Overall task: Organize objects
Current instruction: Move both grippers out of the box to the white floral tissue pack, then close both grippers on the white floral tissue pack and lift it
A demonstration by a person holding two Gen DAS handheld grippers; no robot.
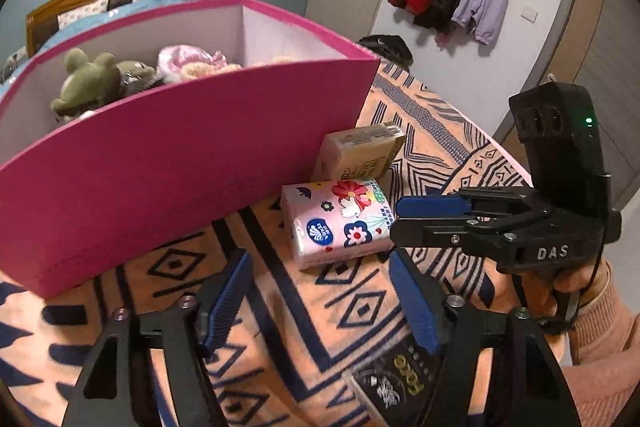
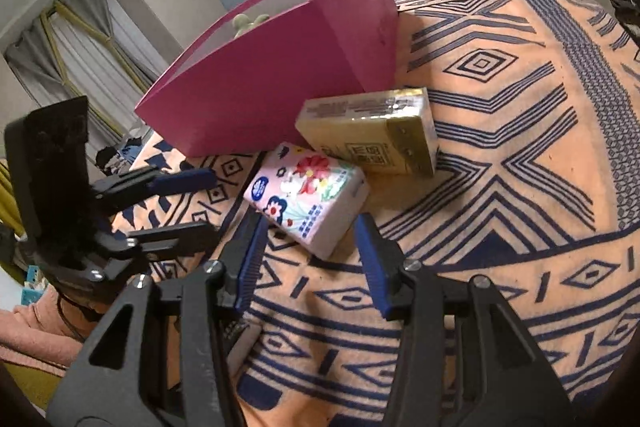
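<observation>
Right wrist view: lining up right gripper, fingers spread and empty, on floral tissue pack lying beside pink box, seemingly for boxing; left gripper hovering nearby, likewise spread, holding nothing.

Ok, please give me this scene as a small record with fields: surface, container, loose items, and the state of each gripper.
surface: patterned blanket
container: pink box, open top, plush toys inside
loose items: floral tissue pack and yellow tissue pack beside the box; dark packet near the left gripper
left gripper: open, holds nothing
right gripper: open, just short of the floral tissue pack
</observation>
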